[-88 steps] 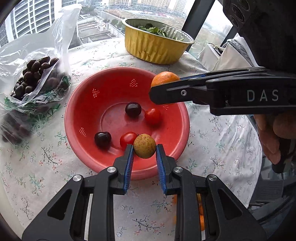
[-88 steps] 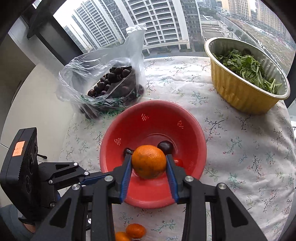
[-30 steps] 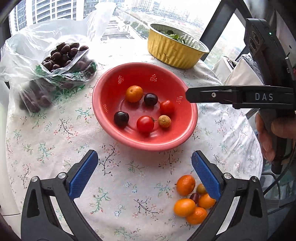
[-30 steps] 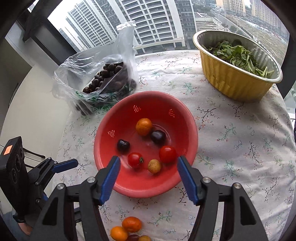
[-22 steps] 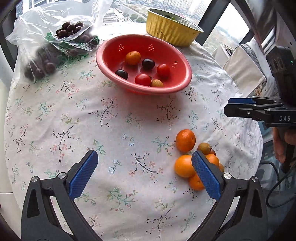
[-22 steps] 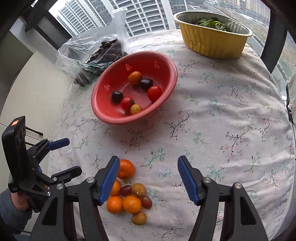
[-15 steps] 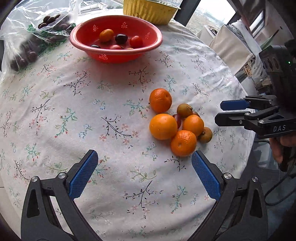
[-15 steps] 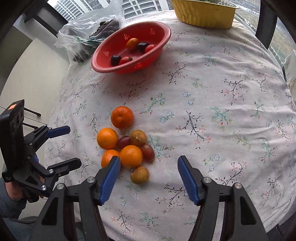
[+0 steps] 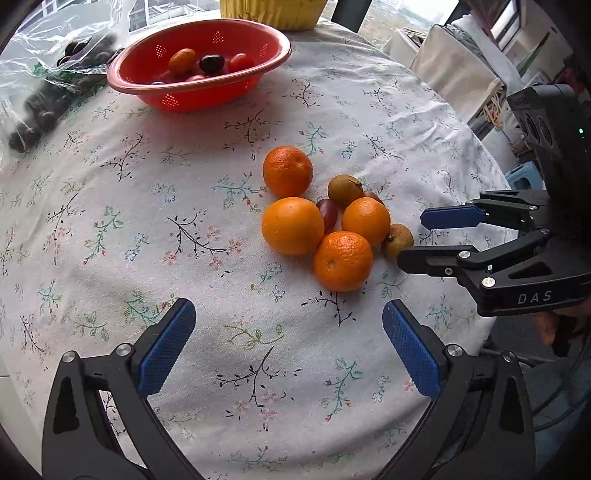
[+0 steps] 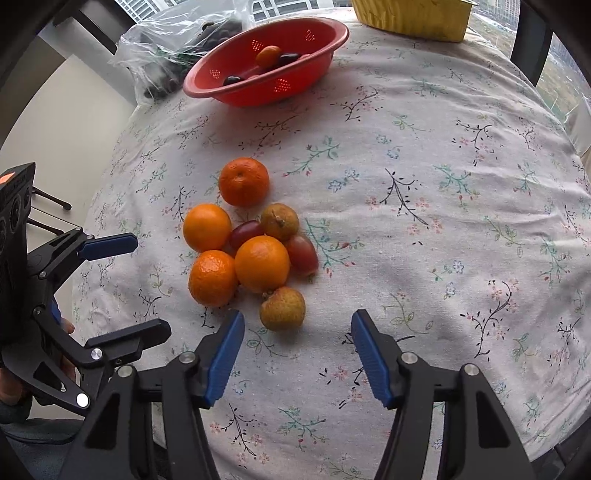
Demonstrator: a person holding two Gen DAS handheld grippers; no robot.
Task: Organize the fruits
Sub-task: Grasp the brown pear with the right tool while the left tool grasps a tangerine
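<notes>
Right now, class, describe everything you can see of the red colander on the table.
The red colander is a round, shallow plastic-looking bowl with a rolled rim and small triangular clusters of drain holes in its wall. It sits upright on the floral tablecloth at the far side, beside a clear bag of dark fruit and near a gold foil tray. Inside lie a small orange, dark and red fruits. Neither gripper touches it.

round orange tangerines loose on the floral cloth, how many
4: far one, left one, middle one, near-left one. Another lies in the red colander.
</notes>
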